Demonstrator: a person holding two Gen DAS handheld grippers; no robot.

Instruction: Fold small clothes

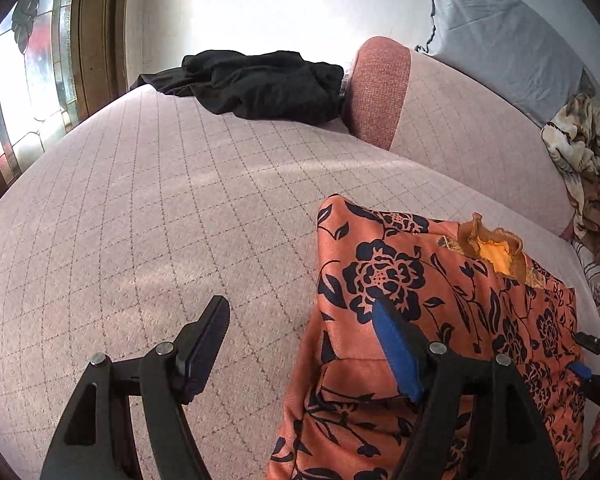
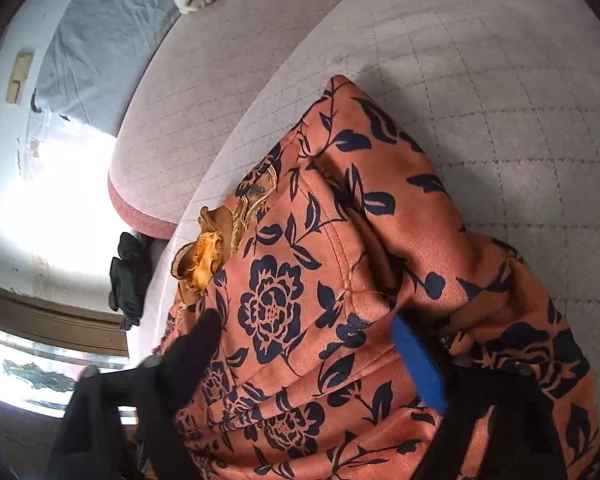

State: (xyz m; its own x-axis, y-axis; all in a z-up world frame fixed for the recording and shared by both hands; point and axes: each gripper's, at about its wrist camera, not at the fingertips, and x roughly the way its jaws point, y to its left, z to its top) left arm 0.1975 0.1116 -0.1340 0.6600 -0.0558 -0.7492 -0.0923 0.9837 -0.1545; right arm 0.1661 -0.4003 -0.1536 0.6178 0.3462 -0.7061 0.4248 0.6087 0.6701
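Observation:
An orange garment with dark floral print (image 1: 432,320) lies partly folded on the pink quilted sofa seat (image 1: 160,208); its gold-trimmed neckline (image 1: 496,248) faces up. My left gripper (image 1: 300,324) is open at the garment's left edge, its blue-padded right finger (image 1: 396,356) over the cloth, its left finger (image 1: 204,340) over bare seat. In the right wrist view the garment (image 2: 300,300) fills the frame. My right gripper (image 2: 304,328) is open over it, with cloth bunched between and around the fingers. The right gripper also shows in the left wrist view (image 1: 596,364).
A crumpled black garment (image 1: 252,84) lies at the far end of the seat, next to a salmon cushion (image 1: 376,92). A grey cloth (image 1: 508,36) and a patterned beige cloth (image 1: 584,168) sit at the back right. A stained-glass window (image 1: 28,80) is at left.

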